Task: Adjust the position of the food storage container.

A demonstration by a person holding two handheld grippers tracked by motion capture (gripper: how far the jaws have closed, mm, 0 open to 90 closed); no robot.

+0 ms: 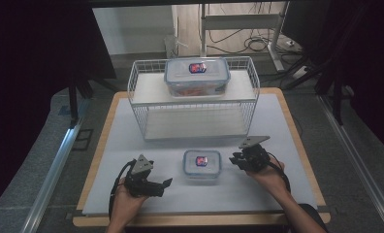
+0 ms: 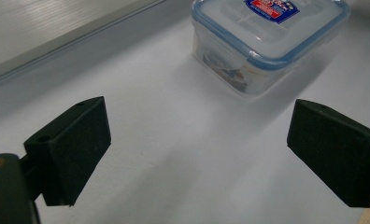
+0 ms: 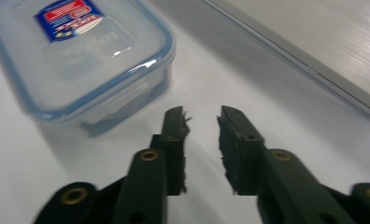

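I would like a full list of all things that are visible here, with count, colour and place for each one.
small container: 1, clear with blue-rimmed lid and red-blue label, on the white table surface between the two grippers, touching neither.
large container: 1, clear with blue-rimmed lid and red-blue label, on the upper shelf of the rack.
wire rack: 1, white, at the far half of the table, lower shelf bare.
table: 1, white top with wooden edge.
cables: several, dark, on the floor behind the table.
left gripper: 1, black, left of the small container, jaws wide open with nothing between them.
right gripper: 1, black, right of the small container, jaws slightly apart, nothing between them.
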